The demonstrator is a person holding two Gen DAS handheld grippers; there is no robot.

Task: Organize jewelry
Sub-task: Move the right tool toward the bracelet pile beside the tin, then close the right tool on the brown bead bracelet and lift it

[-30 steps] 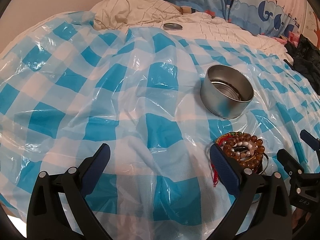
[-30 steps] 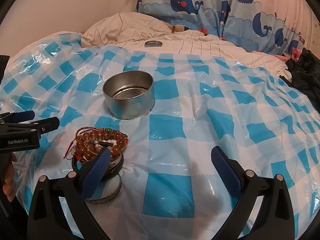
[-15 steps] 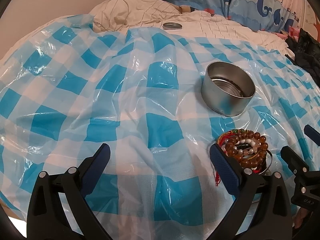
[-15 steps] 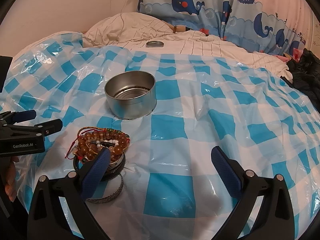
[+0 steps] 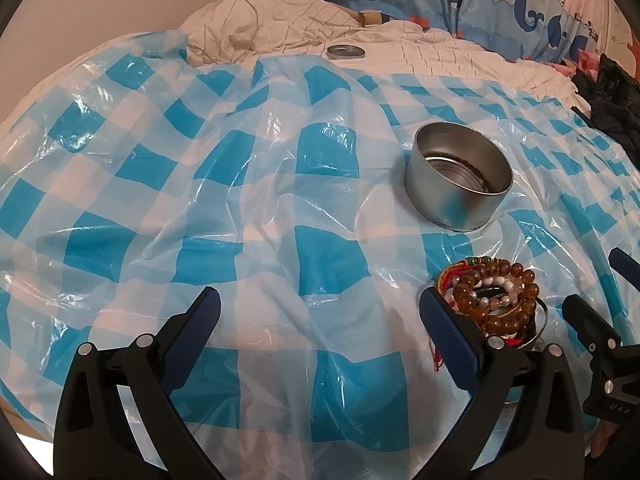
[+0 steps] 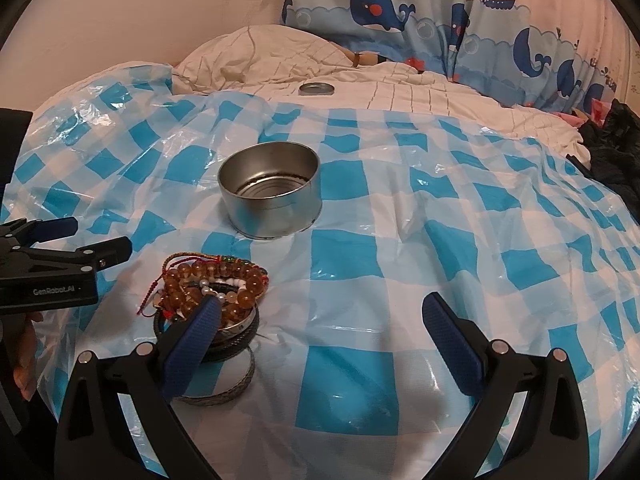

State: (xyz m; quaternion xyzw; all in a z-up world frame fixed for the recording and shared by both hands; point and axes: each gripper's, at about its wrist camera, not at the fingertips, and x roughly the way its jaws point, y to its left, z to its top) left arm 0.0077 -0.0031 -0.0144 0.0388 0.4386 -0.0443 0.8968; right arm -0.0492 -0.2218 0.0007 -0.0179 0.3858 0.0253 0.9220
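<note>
A pile of bracelets (image 5: 494, 302), brown beads, white pearls, red cord and metal bangles, lies on the blue checked plastic sheet (image 5: 240, 184). It also shows in the right wrist view (image 6: 212, 292). An open round metal tin (image 5: 458, 186) stands just behind it, also in the right wrist view (image 6: 271, 194). My left gripper (image 5: 320, 320) is open and empty, its right finger beside the pile. My right gripper (image 6: 320, 328) is open and empty, its left finger in front of the pile. Each gripper shows in the other's view (image 6: 72, 248) (image 5: 600, 304).
The tin's lid (image 6: 317, 89) lies far back on the white quilt (image 6: 420, 96). Whale-print fabric (image 6: 400, 12) hangs behind. Dark clothing (image 6: 616, 152) is heaped at the right edge. The sheet is wrinkled over a soft bed.
Both grippers have drifted slightly; the tin and bracelet pile sit a little lower in the left wrist view. Nothing was grasped or let go.
</note>
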